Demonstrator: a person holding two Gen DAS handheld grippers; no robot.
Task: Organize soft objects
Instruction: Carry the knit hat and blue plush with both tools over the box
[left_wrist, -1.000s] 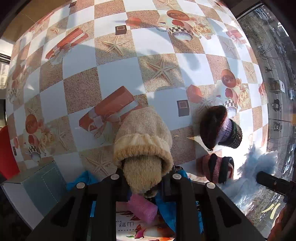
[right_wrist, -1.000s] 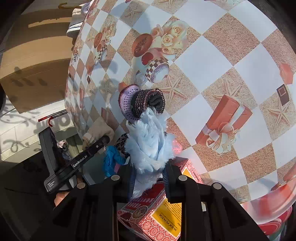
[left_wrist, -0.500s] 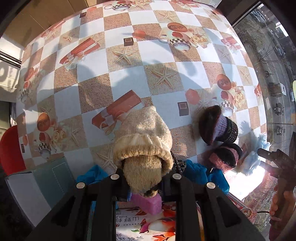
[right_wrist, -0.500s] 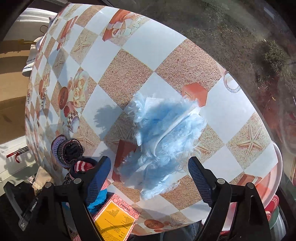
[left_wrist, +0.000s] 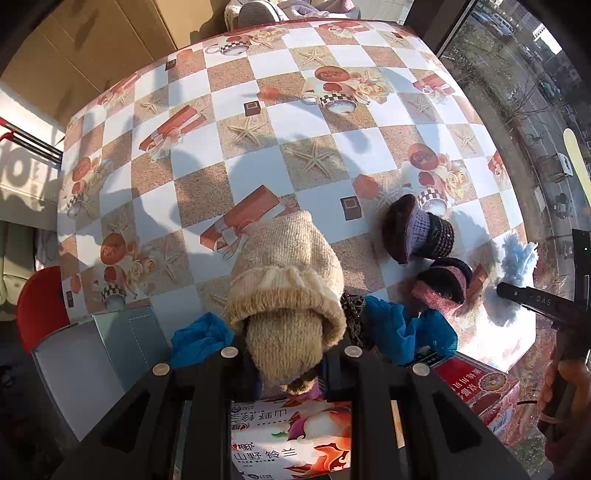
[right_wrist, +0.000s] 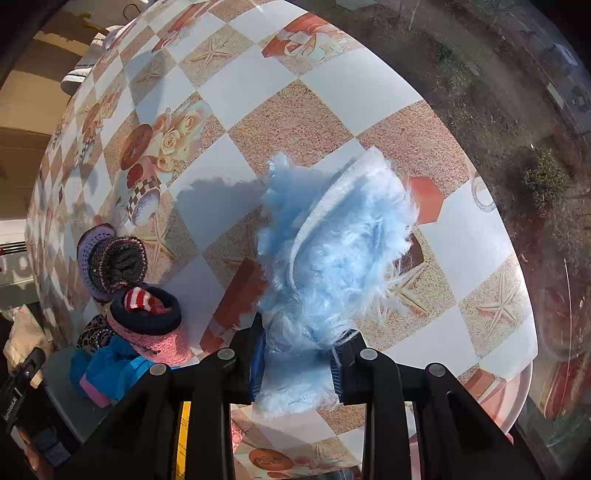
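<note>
both grippers clamp soft things over the checked table (left_wrist: 236, 162): left gripper (left_wrist: 290, 363) holds a beige knit hat (left_wrist: 288, 280); right gripper's (right_wrist: 297, 363) jaws, just closing, pinch a fluffy blue piece (right_wrist: 332, 258).

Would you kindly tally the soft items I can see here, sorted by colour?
Beige knitted item, held in the left tool: 1
Light blue fluffy item, held in the right tool: 1
Dark purple-trimmed knitted item: 1
Pink and dark knitted item: 1
Bright blue fabric: 1
Total: 5
</note>
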